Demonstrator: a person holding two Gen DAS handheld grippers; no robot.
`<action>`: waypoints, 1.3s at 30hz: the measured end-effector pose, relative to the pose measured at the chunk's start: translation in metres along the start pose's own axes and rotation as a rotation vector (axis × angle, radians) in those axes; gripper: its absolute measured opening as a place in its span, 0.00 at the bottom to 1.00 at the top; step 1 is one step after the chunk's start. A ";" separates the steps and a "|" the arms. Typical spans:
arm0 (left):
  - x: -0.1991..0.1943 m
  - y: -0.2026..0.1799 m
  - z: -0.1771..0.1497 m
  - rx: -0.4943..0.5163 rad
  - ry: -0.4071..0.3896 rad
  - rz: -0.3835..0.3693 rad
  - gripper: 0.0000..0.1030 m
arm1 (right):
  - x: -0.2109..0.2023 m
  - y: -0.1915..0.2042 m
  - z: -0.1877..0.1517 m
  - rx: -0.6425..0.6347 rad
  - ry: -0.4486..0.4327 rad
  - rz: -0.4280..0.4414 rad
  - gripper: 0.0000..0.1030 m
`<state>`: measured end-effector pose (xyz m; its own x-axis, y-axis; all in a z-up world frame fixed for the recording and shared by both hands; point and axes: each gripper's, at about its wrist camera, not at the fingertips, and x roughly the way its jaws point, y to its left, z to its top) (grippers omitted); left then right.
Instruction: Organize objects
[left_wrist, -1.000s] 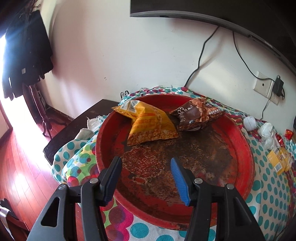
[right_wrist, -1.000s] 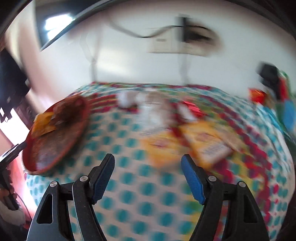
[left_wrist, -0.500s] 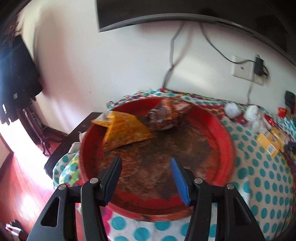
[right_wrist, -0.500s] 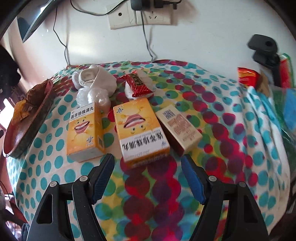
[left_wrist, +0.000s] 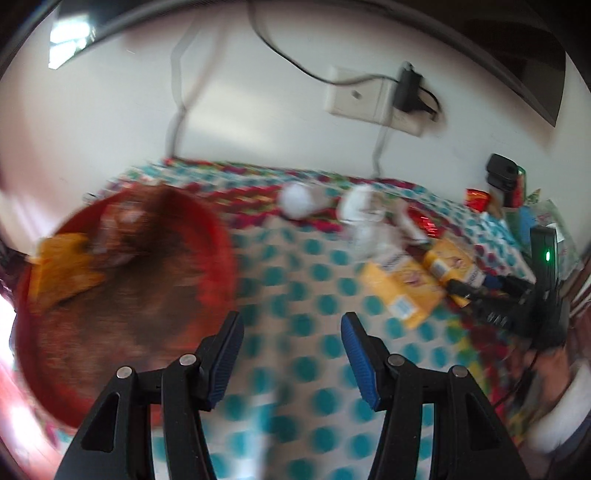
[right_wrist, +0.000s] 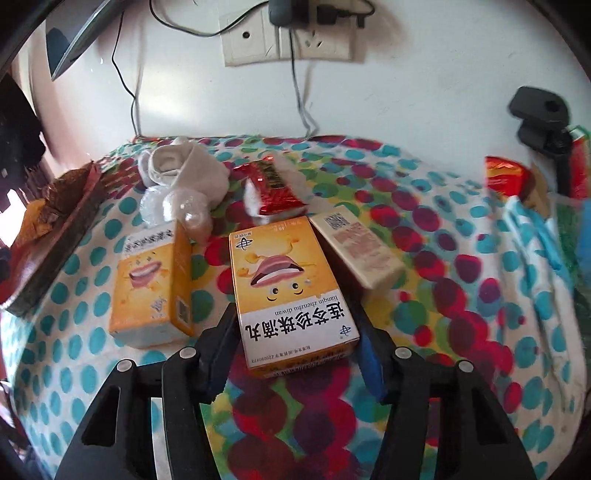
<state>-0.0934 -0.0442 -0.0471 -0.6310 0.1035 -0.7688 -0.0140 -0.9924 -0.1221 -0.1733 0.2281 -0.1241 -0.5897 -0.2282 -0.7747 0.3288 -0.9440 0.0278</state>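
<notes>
A: Eyes on the middle yellow medicine box (right_wrist: 291, 291), lying flat on the dotted worktop (right_wrist: 461, 295). The right hand-held gripper (right_wrist: 295, 347) has it straddled, one finger on each long side, jaws closing on it right now. Whether the pads are pressing yet I can't tell; the box has not left the cloth.

B: And its neighbours?

A: At nine o'clock of it, a second yellow box (right_wrist: 151, 284), just beside. At two o'clock, a pale beige box (right_wrist: 358, 251), touching or nearly so. Up at twelve, a red foil packet (right_wrist: 273, 184), and at eleven a rolled white sock (right_wrist: 184, 170) over some clear bubble wrap (right_wrist: 177, 210).

B: So what's actually been sorted?

A: The red tray (left_wrist: 218, 236), far out at nine o'clock, already carries a yellow snack bag (left_wrist: 62, 273) and something brown behind it, too blurred to name. That's the done pile, I'd judge. Everything else is loose on the cloth, so this looks like early going.

B: The left side?

A: The left hand-held gripper (left_wrist: 291, 354) hangs over bare dotted cloth between tray and boxes, jaws moderately apart, nothing in them.
</notes>
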 end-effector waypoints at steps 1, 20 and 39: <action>0.010 -0.013 0.005 -0.013 0.035 -0.025 0.55 | -0.002 -0.002 -0.003 -0.004 -0.001 -0.008 0.54; 0.112 -0.109 0.047 -0.205 0.208 0.105 0.58 | -0.008 -0.015 -0.017 0.021 0.014 0.022 0.53; 0.122 -0.102 0.022 -0.102 0.120 0.203 0.76 | -0.004 -0.006 -0.017 -0.031 0.030 -0.028 0.55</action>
<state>-0.1862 0.0683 -0.1147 -0.5167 -0.0841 -0.8520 0.1857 -0.9825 -0.0156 -0.1609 0.2384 -0.1320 -0.5768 -0.1941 -0.7935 0.3355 -0.9419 -0.0136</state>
